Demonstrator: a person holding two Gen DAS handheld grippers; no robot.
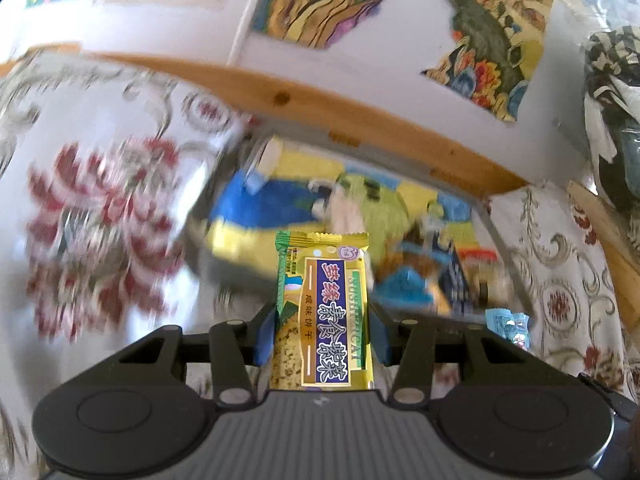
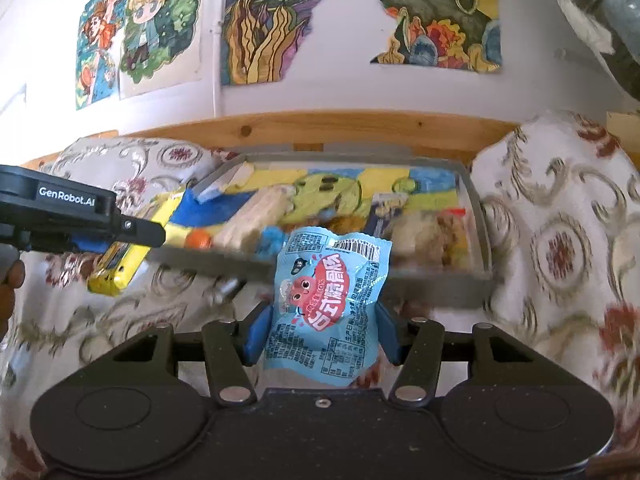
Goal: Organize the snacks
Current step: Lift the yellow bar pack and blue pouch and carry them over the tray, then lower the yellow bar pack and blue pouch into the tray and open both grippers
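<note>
Right view alone shows the gray tray's (image 2: pixel 478 216) rim and blue packet (image 2: pixel 328 304).

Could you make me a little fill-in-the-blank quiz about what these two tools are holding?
1. The left tool grips a ____ biscuit packet.
2. The right tool grips a light ____ packet.
3. Ahead of both lies a ____ tray already holding snacks.
4. The cloth under the tray has a ____ pattern.

Missing words: yellow; blue; grey; floral
</note>
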